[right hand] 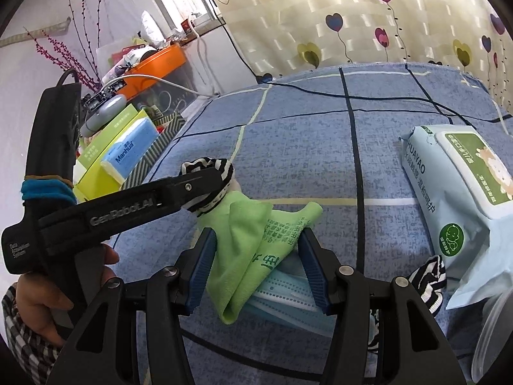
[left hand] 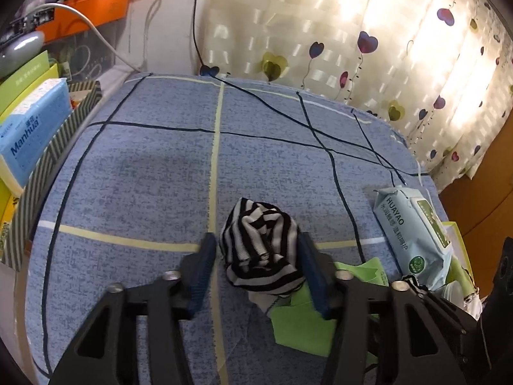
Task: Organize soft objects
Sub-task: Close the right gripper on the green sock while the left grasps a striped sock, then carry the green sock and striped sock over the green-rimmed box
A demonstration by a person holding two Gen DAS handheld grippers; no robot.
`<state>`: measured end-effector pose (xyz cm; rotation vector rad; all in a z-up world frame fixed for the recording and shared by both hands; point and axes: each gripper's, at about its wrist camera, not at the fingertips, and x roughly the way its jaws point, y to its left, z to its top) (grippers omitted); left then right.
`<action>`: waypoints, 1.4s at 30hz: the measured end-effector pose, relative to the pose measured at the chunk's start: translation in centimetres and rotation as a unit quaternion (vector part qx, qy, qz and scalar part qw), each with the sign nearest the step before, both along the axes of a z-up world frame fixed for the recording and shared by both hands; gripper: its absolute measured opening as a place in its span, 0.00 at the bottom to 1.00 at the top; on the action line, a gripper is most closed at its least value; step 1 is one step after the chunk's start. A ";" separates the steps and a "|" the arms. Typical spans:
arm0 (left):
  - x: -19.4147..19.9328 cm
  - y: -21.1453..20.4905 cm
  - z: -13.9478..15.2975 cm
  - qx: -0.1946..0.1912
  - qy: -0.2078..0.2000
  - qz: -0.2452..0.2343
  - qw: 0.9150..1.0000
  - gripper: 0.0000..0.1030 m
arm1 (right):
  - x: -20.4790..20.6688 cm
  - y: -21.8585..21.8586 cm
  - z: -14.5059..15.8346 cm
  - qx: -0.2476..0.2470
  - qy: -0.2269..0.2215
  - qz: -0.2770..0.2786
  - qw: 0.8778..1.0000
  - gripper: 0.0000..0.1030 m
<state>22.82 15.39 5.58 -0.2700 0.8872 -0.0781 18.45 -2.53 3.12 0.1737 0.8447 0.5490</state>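
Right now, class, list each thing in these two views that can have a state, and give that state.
left gripper: closed on striped cloth
striped cloth: bunched, gripped
right gripper: open, straddling green cloth
green cloth: crumpled, lying over face masks
face masks: stacked flat
wet-wipes pack: lid shut, lying flat

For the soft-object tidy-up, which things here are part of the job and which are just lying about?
Part of the job:
- striped sock, bunched between the left claw's pads
- green cloth, between the right claw's pads
- blue masks under the cloth
- second striped sock beside the wipes pack

Lying about:
- tissue pack
- orange bin
- black cable
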 end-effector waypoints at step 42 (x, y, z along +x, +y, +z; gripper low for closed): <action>-7.0 -4.8 5.4 0.023 -0.081 -0.046 0.995 0.15 | -5.3 -5.0 5.2 0.023 -0.085 -0.038 0.995 0.04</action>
